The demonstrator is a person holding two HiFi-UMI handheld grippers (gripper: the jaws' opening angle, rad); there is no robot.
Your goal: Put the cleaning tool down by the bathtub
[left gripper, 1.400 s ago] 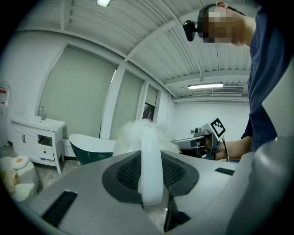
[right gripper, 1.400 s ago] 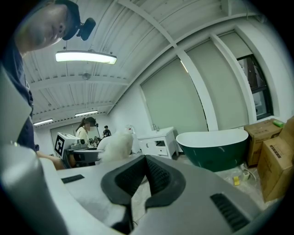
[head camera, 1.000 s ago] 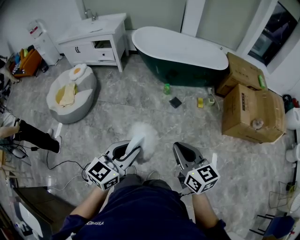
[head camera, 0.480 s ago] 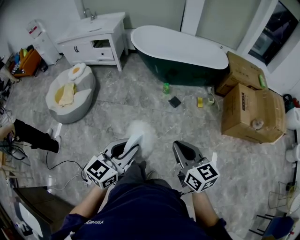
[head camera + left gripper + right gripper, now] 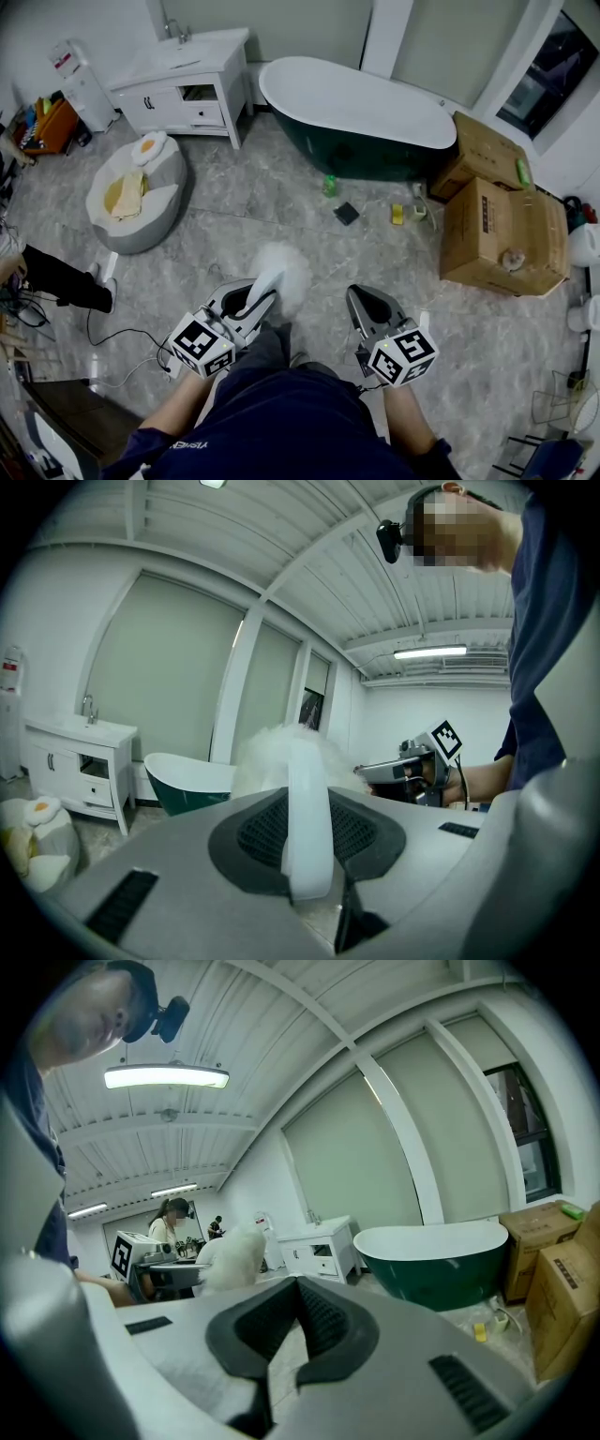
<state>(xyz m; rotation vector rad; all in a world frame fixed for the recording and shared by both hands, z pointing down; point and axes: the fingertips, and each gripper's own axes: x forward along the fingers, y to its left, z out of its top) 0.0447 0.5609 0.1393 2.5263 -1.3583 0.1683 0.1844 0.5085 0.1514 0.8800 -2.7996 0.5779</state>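
Left gripper view: duster (image 5: 307, 794) clamped btwn left claw (image 5: 308, 860) jaws.

The sink cabinet (image 5: 187, 80) stands left of the bathtub (image 5: 361, 112), the cardboard boxes (image 5: 492, 230) right of it. A bottle (image 5: 330, 185) and a pad (image 5: 346, 214) lie on the floor before it; the cleaning tool (image 5: 284, 270) is farther in front.

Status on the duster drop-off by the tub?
Done: left tool is clamped on the duster handle. In hand: duster held off the floor, well short of the bathtub. Left: reach the tub, set it down, release.
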